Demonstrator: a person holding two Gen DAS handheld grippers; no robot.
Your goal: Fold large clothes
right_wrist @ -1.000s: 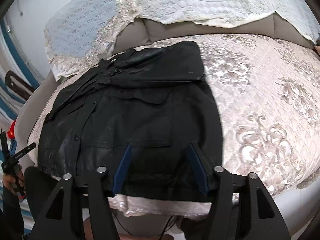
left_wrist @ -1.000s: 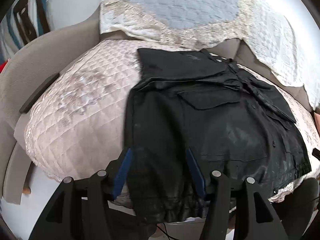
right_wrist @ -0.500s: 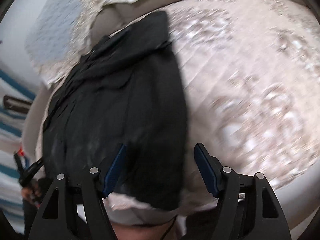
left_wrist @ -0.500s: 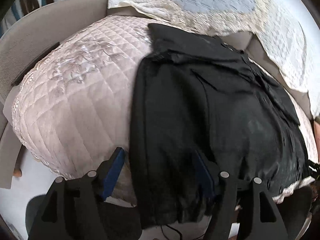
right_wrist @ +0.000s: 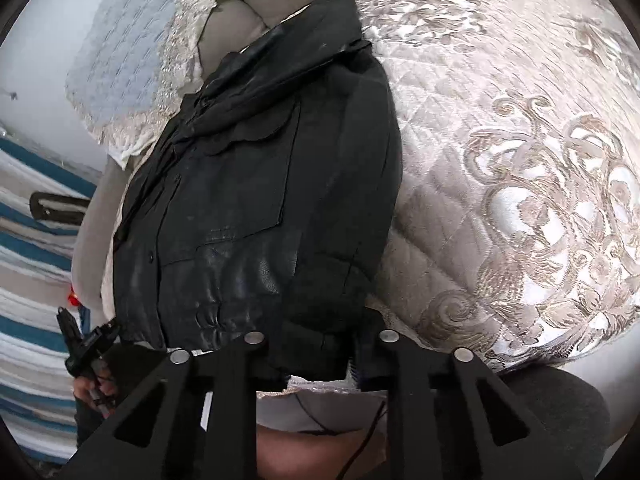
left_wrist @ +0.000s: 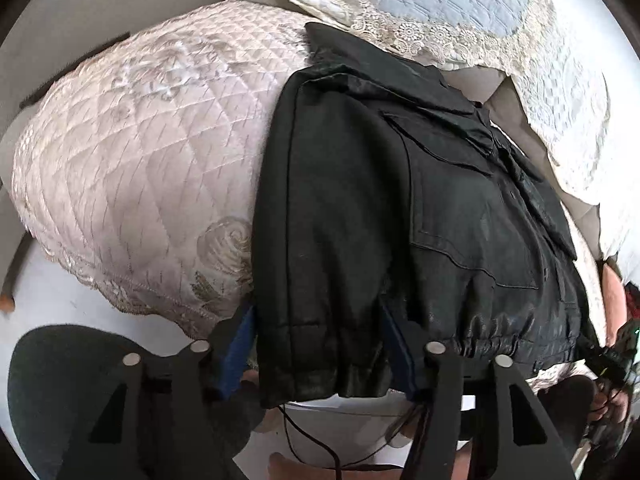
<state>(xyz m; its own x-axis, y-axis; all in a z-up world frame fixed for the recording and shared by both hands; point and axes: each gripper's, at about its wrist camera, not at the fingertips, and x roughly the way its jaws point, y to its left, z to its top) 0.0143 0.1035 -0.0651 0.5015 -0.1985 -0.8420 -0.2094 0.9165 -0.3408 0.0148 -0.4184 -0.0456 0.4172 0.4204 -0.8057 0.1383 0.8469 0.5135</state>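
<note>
One quilted pink-beige cover (left_wrist: 132,168) spreads over the sofa seat, and a lace-edged throw (left_wrist: 460,12) drapes the backrest behind it. Laid lengthwise across the seat is the black jacket (left_wrist: 360,200), collar toward the backrest and gathered hem hanging past the front edge. At that edge the left gripper (left_wrist: 318,350) straddles the folded sleeve with jaws spread, unclenched. The right gripper (right_wrist: 318,344) likewise straddles the hem's opposite corner, jaws parted.

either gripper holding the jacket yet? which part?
Neither. The left gripper and right gripper are open, each straddling a folded sleeve's cuff at the black jacket's near hem.
</note>
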